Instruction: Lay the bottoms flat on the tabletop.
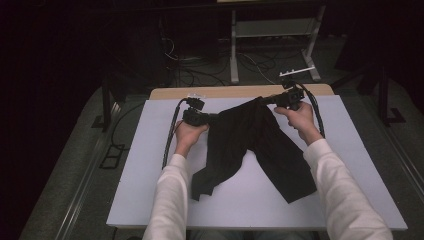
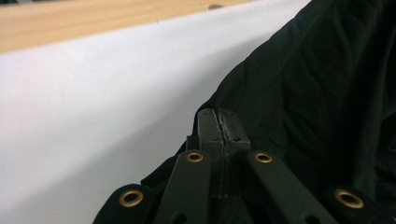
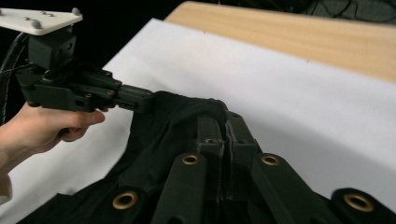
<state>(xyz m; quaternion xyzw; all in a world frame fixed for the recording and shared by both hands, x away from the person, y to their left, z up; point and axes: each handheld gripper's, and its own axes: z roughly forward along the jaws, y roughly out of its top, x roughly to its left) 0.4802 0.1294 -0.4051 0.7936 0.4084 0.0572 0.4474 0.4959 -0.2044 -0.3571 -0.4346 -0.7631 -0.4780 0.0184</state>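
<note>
Black cloth shorts [image 1: 250, 145] hang by the waistband, each hand-held gripper, left [image 1: 212, 118] and right [image 1: 267, 100], clamped on a corner. You're mid-spread; next, lower them flat onto the white surface [image 1: 150, 165].

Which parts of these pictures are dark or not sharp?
High view: the room is dim and the black garment shows few folds. Left gripper view: the left gripper at the bottom is soft. Right gripper view: the right gripper is blurred too.

The black garment [image 2: 327, 93] runs off the frame at 3 o'clock; fabric between the closed jaws is hidden.
</note>
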